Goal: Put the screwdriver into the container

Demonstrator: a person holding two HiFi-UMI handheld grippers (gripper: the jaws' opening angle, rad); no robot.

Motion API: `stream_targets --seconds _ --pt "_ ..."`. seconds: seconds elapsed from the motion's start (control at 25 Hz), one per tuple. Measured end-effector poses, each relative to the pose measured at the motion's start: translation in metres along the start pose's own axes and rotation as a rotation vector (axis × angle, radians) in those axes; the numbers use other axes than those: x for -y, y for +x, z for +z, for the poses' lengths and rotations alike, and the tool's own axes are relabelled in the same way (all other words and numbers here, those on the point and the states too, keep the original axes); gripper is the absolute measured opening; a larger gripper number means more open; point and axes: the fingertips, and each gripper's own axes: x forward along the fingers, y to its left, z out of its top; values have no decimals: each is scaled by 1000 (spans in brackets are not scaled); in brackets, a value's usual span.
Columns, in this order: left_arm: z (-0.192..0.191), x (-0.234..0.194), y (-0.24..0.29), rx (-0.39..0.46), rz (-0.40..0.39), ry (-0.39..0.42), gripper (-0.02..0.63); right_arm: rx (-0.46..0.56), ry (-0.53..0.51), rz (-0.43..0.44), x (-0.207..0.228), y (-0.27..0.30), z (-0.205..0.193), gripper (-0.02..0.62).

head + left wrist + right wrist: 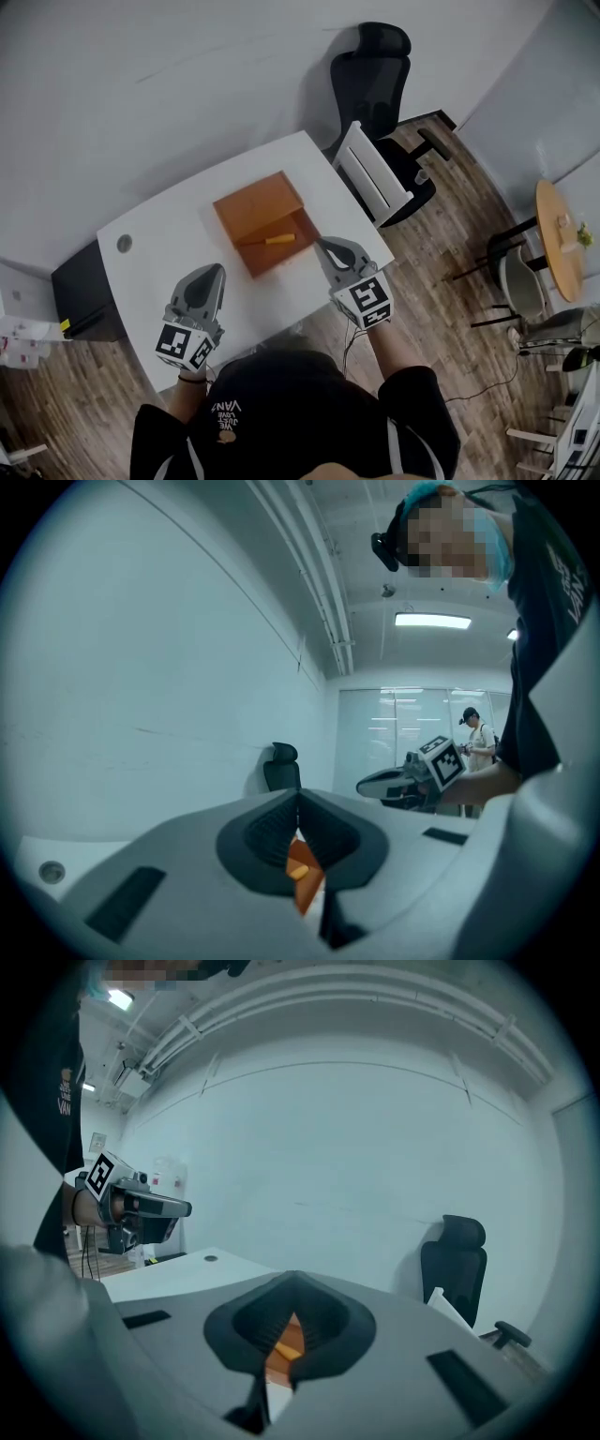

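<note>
An orange container [246, 212] lies open on the white table [159, 234], its lid raised at the far side. The screwdriver [271, 240], with a yellow handle, lies inside the container's tray. My left gripper [214, 272] hovers over the table's front left, shut and empty, a short way from the container. At the container's near right corner my right gripper [322, 245] is shut and empty too. In the left gripper view, the left gripper [298, 799] has its jaws closed, with the container [302, 862] showing orange behind them. The right gripper [292, 1284] likewise frames the container [287, 1338].
A black office chair [376, 77] and a white slatted chair [373, 173] stand beyond the table's right end. A black cabinet [82, 292] sits at the left. There is a cable hole [125, 243] in the tabletop. A round wooden table [560, 240] is far right. A person [478, 739] stands far off.
</note>
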Motion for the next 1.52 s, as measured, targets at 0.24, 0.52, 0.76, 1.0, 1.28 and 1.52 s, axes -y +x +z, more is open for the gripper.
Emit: stream_targets --seconds 0.24,0.52,0.76,1.0,1.28,1.52 --pt "3 -3 -10 7 -7 13 15 36 39 -65 -4 -17 6 11" --pt "0 -11 -23 10 -7 -3 15 73 92 -115 -14 -32 12 12" --pt "-2 -13 -29 15 -26 -4 15 96 117 -137 -27 -42 18 11" --pt "-3 -13 -34 13 -30 -8 15 86 115 -158 -35 -47 15 11" --pt "-4 -10 -35 19 -46 -5 15 83 131 -179 -37 -54 12 11" --pt "-5 -10 -37 25 -43 -18 15 88 141 -183 -39 -57 12 11"
